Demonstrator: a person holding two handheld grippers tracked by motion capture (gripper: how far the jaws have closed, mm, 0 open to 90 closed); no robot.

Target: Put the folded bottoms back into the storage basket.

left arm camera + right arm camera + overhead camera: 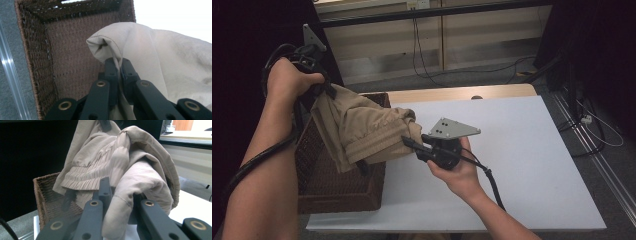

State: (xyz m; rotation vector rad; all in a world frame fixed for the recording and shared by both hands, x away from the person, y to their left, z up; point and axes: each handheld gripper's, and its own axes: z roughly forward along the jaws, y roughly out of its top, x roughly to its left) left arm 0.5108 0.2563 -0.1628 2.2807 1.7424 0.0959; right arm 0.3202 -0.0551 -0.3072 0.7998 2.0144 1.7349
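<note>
A beige garment [362, 130] with an elastic waistband hangs bunched above a brown wicker basket [337, 200] at the table's left. My left gripper [324, 90] is raised over the basket's far side and shut on a fold of the garment [150, 55], which is pinched between its jaws [119, 65]. My right gripper [412, 145] reaches in from the right, level with the cloth's lower end, and is shut on a thick roll of the garment [120, 157] wedged between its jaws [121, 191]. The basket's inside [70, 55] lies below the cloth.
The basket stands on a white table top [522, 150], which stretches bare to the right. A black drawstring [67, 197] dangles from the waistband over the basket rim [45, 192]. Cables and a wooden cabinet lie on the floor beyond the table.
</note>
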